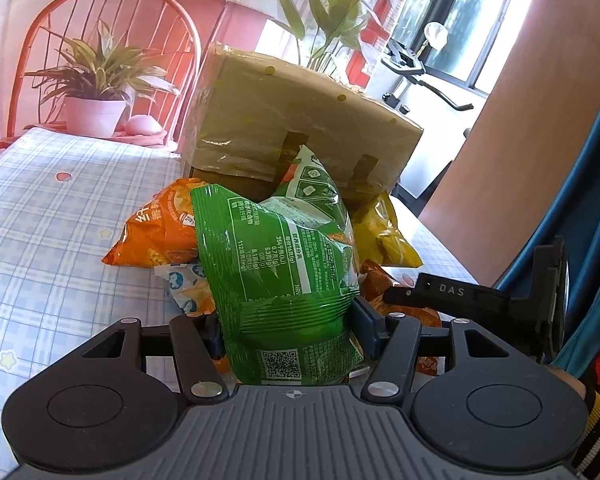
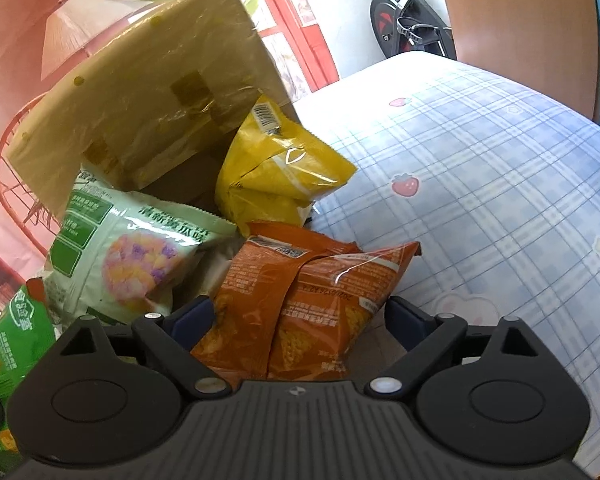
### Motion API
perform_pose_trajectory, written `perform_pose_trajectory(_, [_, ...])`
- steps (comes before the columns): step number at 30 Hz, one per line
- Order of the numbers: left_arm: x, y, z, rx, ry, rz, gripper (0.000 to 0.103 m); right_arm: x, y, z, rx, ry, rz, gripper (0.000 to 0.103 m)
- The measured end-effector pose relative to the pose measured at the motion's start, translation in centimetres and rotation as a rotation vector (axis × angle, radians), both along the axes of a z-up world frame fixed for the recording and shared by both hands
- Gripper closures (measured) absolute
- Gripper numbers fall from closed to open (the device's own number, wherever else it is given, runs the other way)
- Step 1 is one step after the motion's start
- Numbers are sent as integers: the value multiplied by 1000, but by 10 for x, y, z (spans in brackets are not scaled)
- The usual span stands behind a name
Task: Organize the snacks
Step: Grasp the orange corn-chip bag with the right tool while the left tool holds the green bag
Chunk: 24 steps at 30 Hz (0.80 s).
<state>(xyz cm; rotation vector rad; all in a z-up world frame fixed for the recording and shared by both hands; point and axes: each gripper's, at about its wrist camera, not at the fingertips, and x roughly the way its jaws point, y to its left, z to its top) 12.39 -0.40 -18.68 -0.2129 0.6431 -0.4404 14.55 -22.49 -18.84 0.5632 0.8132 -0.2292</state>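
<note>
While both grippers sit low over the heap of snack bags on the checked tablecloth (image 2: 500, 152), we read this as the picking-up step, with nothing yet stowed. Our left gripper (image 1: 288, 320) has its fingers pressed in on either side of the green snack bag (image 1: 276, 264), whose foil bulges upward between them, so we judge it clamped on that bag. Our right gripper (image 2: 300, 320) has its fingers spread apart around the orange-brown snack bag (image 2: 312, 300); the left pad touches the bag, while a gap shows between the right pad and the foil, so this one has not closed.

Behind the heap stands the taped cardboard box (image 1: 300, 120), tilted, with its dark opening toward us, which we take to be the likely destination. A yellow snack bag (image 2: 276, 172) leans against its mouth, a pale green bag of puffed snacks (image 2: 128, 252) lies just beside the orange-brown one, and an orange chip bag (image 1: 160, 228) rests on the cloth left of the green one.

Next, we think, the right fingers need to close squarely on the orange-brown bag, gently, since air-filled foil slips and crushes. Then each bag wants lifting clear of its neighbours, which overlap and may drag along, before going toward the box opening.
</note>
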Motion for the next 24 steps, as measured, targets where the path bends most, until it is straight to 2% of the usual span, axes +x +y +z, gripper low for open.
perform_pose_trajectory(8, [-2, 5, 1, -8, -10, 12, 42, 15, -4, -11, 29, 31, -56, 5])
perform_pose_trajectory(10, [-3, 6, 2, -9, -18, 14, 42, 17, -2, -14, 10, 36, -56, 10])
perform_pose_trajectory(12, [-4, 7, 4, -10, -28, 18, 42, 14, 2, -12, -23, 21, -43, 21])
perform_pose_trajectory(15, [-5, 10, 8, -15, -45, 24, 42, 4, 2, -7, -38, 3, -46, 25])
perform_pose_trajectory(24, [-3, 14, 33, -16, -108, 30, 42, -20, -7, 25, -56, -75, -32, 28])
